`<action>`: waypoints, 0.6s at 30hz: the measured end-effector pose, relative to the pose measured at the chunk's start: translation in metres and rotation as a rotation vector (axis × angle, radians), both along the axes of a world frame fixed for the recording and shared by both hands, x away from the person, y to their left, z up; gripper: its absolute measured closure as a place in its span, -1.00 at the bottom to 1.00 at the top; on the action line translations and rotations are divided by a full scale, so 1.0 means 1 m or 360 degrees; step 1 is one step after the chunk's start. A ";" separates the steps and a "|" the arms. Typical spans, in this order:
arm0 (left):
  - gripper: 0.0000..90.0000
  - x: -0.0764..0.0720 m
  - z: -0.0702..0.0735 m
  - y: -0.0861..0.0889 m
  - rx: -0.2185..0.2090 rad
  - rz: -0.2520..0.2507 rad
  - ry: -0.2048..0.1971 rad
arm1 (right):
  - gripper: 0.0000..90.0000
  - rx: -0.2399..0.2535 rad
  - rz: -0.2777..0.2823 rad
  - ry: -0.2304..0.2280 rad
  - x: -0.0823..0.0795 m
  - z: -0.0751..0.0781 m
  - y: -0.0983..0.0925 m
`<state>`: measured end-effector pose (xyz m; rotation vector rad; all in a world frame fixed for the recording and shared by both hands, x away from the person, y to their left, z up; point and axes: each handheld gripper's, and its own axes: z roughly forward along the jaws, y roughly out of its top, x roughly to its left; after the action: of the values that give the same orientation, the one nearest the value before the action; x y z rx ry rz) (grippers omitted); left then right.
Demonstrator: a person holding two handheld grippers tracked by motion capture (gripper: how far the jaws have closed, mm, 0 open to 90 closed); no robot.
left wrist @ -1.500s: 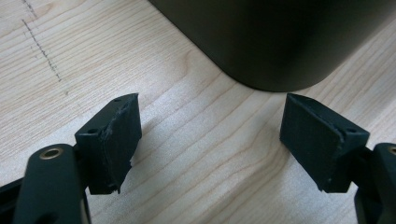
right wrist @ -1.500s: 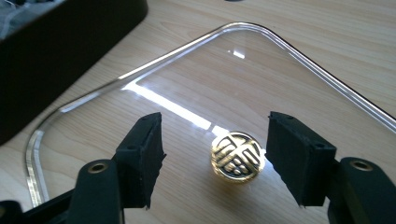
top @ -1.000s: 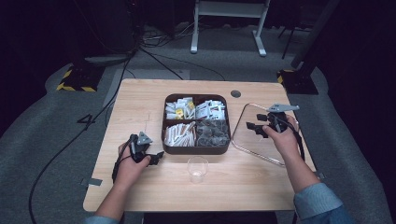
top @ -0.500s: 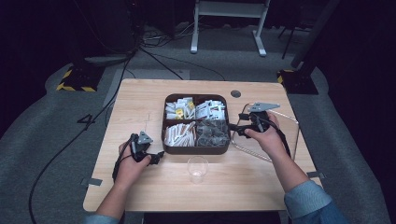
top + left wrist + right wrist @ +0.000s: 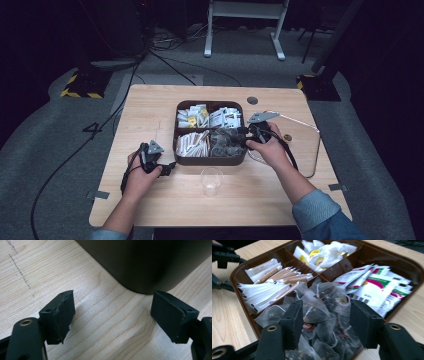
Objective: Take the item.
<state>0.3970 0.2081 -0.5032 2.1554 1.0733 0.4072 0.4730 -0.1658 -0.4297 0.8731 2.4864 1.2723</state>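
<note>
Brown compartmented plastic tray sits at the middle of the pale wooden surface, toward its far edge. Four compartments: white-and-yellow packets far left, white sachets with green and red print far right, paper stick sachets near left, translucent pyramid tea bags near right.

Right tongs reach in from the right side of the tray and hang directly over the heap of tea bags. Their jaws have just been closing and now stand half spread, one to each side of a tea bag at the top of the heap. From the right gripper view I cannot tell whether the pads press on the mesh yet; nothing looks lifted out.

Left tongs lie low on the surface at the tray's near left corner, jaws spread wide with only bare wood between them. The tray's dark rounded corner lies just ahead of the pads, apart from them. Judged: positioned to steady the tray, not yet gripping it.

Clear glass cup stands empty near the near edge, just in front of the tray. A thin wire hoop lies on the right part of the surface.

Progress, judged: early. Approach to the tea bags is done. Left to do: close on one bag, lift it free of its neighbours, carry it to the cup and drop it in.
</note>
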 end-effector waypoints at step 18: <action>-0.55 0.000 0.000 0.000 0.0000 0.0000 0.0000 | -0.06 -0.0050 0.0039 0.0075 0.002 -0.022 0.028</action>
<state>0.3970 0.2080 -0.5033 2.1553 1.0735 0.4072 0.4746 -0.1376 -0.4521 0.8777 2.5537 1.2309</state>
